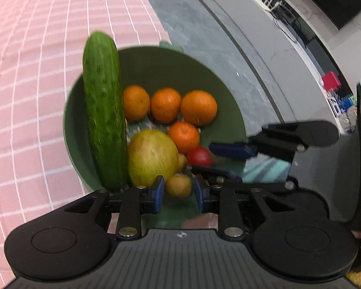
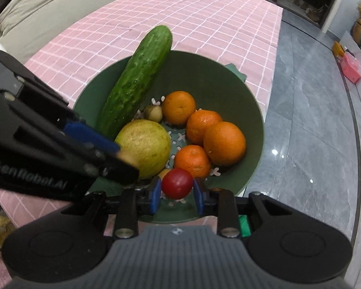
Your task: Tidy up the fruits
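A dark green colander bowl (image 1: 219,82) (image 2: 228,82) sits on the pink checked tablecloth. It holds a cucumber (image 1: 103,106) (image 2: 137,79) leaning on the rim, several oranges (image 1: 198,107) (image 2: 225,143), a large yellow-green fruit (image 1: 152,157) (image 2: 144,145), and small yellow fruits (image 2: 154,113). My left gripper (image 1: 178,193) has its blue pads on either side of a small yellow fruit (image 1: 179,185). My right gripper (image 2: 177,193) has its pads around a red tomato (image 2: 177,183) (image 1: 199,156) at the bowl's near edge.
The pink checked tablecloth (image 2: 192,16) covers the table; its edge runs beside grey stone floor (image 2: 308,125). A beige sofa (image 2: 36,16) stands beyond the table. Red boxes (image 2: 351,67) and clutter lie on the floor by the wall.
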Motion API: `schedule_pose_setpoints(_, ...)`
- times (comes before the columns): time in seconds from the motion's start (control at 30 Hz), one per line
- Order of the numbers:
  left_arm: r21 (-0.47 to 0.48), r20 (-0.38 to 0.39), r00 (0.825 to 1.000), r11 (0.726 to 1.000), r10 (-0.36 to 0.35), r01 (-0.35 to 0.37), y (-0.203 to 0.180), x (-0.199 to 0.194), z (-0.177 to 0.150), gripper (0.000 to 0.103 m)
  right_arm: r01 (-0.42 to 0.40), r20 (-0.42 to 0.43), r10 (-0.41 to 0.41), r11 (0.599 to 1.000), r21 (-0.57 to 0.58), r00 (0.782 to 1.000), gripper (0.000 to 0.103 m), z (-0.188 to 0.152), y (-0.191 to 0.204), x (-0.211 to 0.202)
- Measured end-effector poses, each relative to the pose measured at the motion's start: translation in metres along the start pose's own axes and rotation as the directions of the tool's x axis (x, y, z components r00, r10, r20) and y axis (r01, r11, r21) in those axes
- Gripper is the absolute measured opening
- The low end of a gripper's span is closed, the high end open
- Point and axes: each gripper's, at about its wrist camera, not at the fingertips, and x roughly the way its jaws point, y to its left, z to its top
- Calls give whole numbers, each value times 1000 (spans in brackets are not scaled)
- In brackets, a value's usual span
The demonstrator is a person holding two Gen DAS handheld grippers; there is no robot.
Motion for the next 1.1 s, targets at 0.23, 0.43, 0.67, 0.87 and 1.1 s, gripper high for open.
schedule_pose_setpoints(0.23, -36, -5, 1000, 999, 14, -14, 4, 1, -4, 30, 0, -29, -1, 999, -42, 1000, 26, 2, 4, 0)
schedule_pose_setpoints(0.43, -30, 101, 994, 999, 38, -35, 2, -31, -3, 46, 19, 28, -18, 1000, -19, 999, 41, 4, 2, -25)
schedule_pose_setpoints(0.67, -27, 282, 953, 994, 110, -107, -3, -84, -18, 53, 33, 177, -47, 996, 79, 983, 68, 8, 3, -74)
schedule_pose_setpoints(0.87, -31, 455, 867, 976, 205, -214, -14, -127, -43, 60, 30, 327, -80, 987, 156, 942, 81, 8, 15, -118)
schedule_pose_setpoints(1.1, -56, 556, 781, 951, 284, -305, -21, -156, -78, 62, 48, 439, -161, 965, 256, 884, 88, -7, 40, -153)
